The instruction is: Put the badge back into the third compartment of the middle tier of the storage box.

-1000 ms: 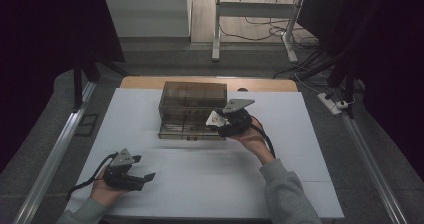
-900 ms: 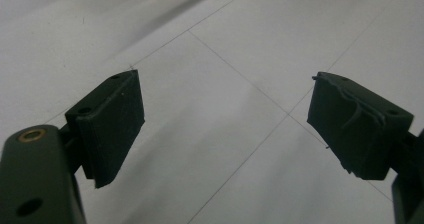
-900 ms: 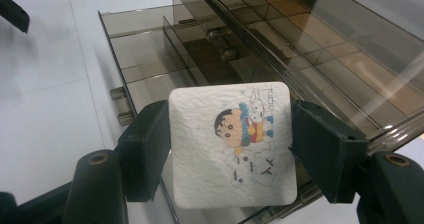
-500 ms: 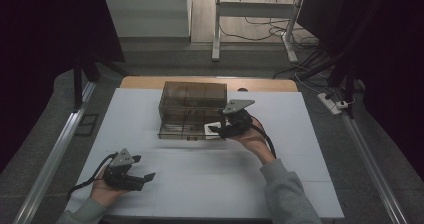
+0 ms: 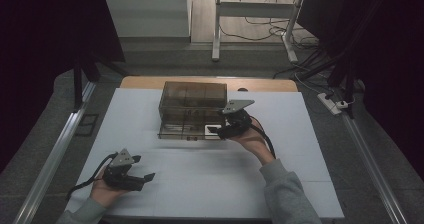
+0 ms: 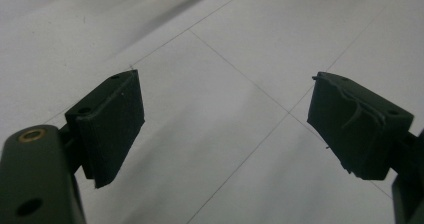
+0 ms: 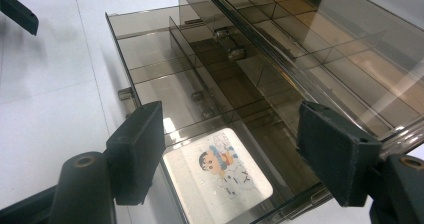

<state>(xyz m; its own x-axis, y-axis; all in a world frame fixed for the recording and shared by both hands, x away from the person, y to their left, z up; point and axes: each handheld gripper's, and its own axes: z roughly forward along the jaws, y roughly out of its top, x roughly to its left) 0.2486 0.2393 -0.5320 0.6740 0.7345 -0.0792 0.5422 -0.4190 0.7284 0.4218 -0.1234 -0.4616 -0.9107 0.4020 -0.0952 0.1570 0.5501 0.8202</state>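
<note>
A smoky clear drawer box (image 5: pixel 192 101) stands at the middle of the white table (image 5: pixel 300 159). Its bottom drawer (image 7: pixel 150 79) is pulled out toward me. A white card with a cartoon figure (image 7: pixel 217 171) lies flat in the drawer's front right compartment (image 5: pixel 212 129). My right gripper (image 5: pixel 224 132) hovers just over that compartment (image 7: pixel 235 134); its jaws have just been opening and stand apart, the card below them and untouched. My left gripper (image 5: pixel 145 178) rests near the table's front left, open, with bare table between its pads (image 6: pixel 225 114).
Dividers split the drawer into several compartments, and the box's upper drawer (image 7: pixel 310 49) overhangs its back part. Metal rails (image 5: pixel 55 154) run along both sides of the table. A power strip (image 5: pixel 332 103) and cables lie on the floor at the right.
The card, held tilted in my right gripper's jaws a second ago, came down into the drawer and now lies flat, let go. The jaws have opened. The left hand has not moved.
</note>
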